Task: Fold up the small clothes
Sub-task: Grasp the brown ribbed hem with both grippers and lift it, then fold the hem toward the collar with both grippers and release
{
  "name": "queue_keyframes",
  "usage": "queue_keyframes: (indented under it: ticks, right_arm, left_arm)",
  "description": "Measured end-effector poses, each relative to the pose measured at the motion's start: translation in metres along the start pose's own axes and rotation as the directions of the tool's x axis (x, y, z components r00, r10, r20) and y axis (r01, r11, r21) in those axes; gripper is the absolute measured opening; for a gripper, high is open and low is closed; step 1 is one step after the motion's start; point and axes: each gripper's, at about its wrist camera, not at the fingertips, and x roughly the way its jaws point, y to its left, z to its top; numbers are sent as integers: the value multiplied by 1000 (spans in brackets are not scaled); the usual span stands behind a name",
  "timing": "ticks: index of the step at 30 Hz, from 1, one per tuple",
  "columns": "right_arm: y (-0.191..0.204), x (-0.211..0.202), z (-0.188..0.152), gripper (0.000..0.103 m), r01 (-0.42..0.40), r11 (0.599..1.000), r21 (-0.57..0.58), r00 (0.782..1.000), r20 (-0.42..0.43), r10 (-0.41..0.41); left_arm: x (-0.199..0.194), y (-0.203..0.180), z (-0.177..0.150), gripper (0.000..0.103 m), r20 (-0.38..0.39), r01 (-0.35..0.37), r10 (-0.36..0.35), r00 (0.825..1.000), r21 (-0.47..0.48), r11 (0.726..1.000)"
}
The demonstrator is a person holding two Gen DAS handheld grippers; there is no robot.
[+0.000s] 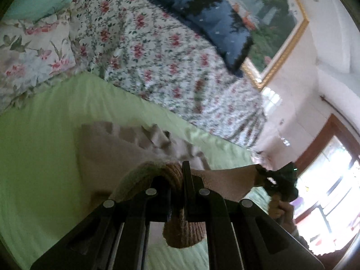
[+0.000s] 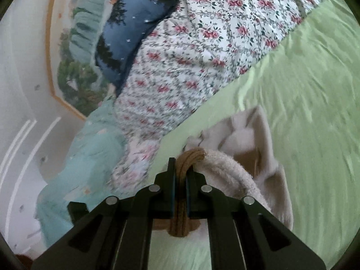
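Note:
A small beige garment (image 1: 126, 148) with a brown ribbed band (image 1: 173, 173) hangs stretched above the green bed sheet (image 1: 45, 135). My left gripper (image 1: 180, 171) is shut on the band at one end. At the right of the left wrist view, my right gripper (image 1: 281, 180), held by a hand (image 1: 283, 211), grips the garment's other end. In the right wrist view the right gripper (image 2: 181, 168) is shut on the brown band (image 2: 191, 155). The beige cloth (image 2: 247, 135) drapes crumpled to the right over the sheet (image 2: 303, 90).
A floral quilt (image 1: 146, 51) lies bunched along the far side of the bed, with a dark blue pillow (image 1: 216, 22) on it and a teal blanket (image 2: 90, 153) beside it. A gold-framed painting (image 1: 274, 22) hangs on the wall. A bright window (image 1: 326, 180) is at the right.

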Motion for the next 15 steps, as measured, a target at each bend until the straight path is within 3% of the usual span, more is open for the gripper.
queue_keyframes:
  ticks: [6, 15]
  right_arm:
    - [-22, 70, 27, 8, 139, 990, -31, 990, -33, -140]
    - [-92, 140, 24, 11, 272, 961, 38, 957, -116, -267]
  left_arm:
    - [68, 53, 21, 6, -56, -91, 88, 995, -67, 994]
    - [141, 116, 13, 8, -183, -200, 177, 967, -116, 973]
